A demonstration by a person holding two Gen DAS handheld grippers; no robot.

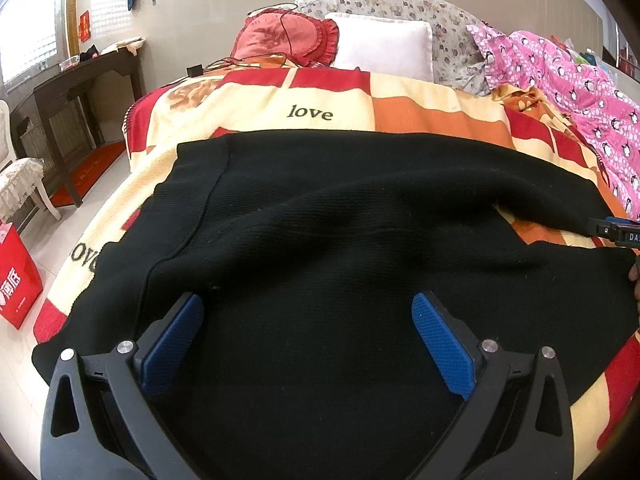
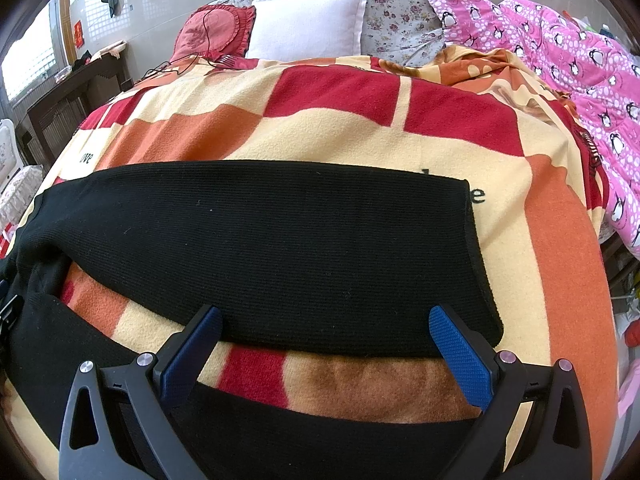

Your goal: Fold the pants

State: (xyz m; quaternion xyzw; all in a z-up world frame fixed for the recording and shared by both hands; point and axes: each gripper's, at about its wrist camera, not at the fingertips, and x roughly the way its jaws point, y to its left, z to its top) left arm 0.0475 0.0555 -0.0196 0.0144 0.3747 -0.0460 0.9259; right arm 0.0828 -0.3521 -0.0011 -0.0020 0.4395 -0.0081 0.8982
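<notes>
**Black pants spread on a bed, both grippers released above them**

Left gripper [image 1: 308, 334]: jaws spread wide, blue pads [image 1: 442, 346] clear of the fabric, poised over the waist end of the black pants [image 1: 320, 232]. Right gripper [image 2: 326, 344]: likewise released, hovering at the near edge of one pant leg [image 2: 260, 240], grasping nothing. The pants lie flat on a red, orange and cream blanket [image 2: 328, 128] printed "love". Beyond: a white pillow [image 2: 308, 24], a red cushion [image 1: 280, 38], and a pink penguin-print quilt [image 2: 560, 52] at the right.
</notes>
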